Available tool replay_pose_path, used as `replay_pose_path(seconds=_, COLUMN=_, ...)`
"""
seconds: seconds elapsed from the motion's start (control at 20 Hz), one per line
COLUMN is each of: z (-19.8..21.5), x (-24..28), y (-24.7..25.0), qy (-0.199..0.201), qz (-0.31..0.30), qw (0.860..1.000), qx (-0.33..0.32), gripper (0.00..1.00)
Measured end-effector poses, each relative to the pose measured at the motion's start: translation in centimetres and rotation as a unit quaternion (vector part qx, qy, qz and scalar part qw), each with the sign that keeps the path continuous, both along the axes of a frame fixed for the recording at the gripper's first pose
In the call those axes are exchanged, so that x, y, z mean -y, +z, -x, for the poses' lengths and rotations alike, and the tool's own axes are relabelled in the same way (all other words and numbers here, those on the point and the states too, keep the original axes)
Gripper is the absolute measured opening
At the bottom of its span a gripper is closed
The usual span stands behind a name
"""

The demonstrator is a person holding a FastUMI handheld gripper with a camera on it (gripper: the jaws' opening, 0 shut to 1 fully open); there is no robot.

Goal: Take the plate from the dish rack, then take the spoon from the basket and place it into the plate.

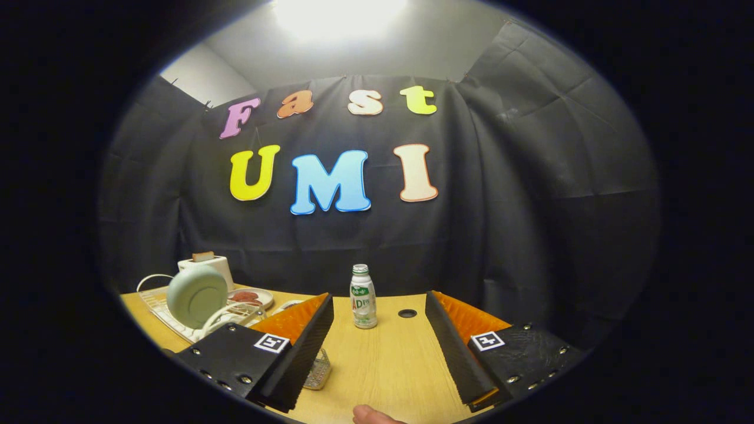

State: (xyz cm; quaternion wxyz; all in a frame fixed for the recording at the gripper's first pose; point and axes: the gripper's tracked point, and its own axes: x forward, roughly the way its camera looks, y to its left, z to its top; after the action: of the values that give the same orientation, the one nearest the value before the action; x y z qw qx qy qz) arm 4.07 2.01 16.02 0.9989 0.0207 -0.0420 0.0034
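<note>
A pale green plate (197, 295) stands on edge in a white wire dish rack (177, 321), off to the left of my left finger. A small wire basket (318, 371) peeks out from behind the left finger's inner side, low on the table; I cannot make out a spoon in it. My gripper (380, 347) is open, fingers wide apart, with only bare wooden table (389, 365) between them.
A small white drink bottle (363, 296) stands just ahead between the fingers, with a round cable hole (407, 313) to its right. Behind the rack sit a white toaster (207, 265) and a small dish of red food (250, 297). A fingertip (371, 416) shows below.
</note>
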Motion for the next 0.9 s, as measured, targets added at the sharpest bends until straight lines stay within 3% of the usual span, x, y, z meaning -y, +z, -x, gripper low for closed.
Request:
replay_pose_path(seconds=0.35, z=2.1, x=-5.6, y=7.7, qy=-0.031, qz=-0.002, qw=1.000, qx=-0.003, gripper=0.96)
replay_pose_path(seconds=0.6, z=1.2, x=-10.5, y=11.0, qy=-0.058, qz=0.019, qw=0.998, qx=0.001, gripper=0.96)
replay_pose_path(seconds=0.9, z=-0.7, x=-16.4, y=13.0, qy=-0.055, qz=0.017, qw=0.998, qx=-0.004, gripper=0.96)
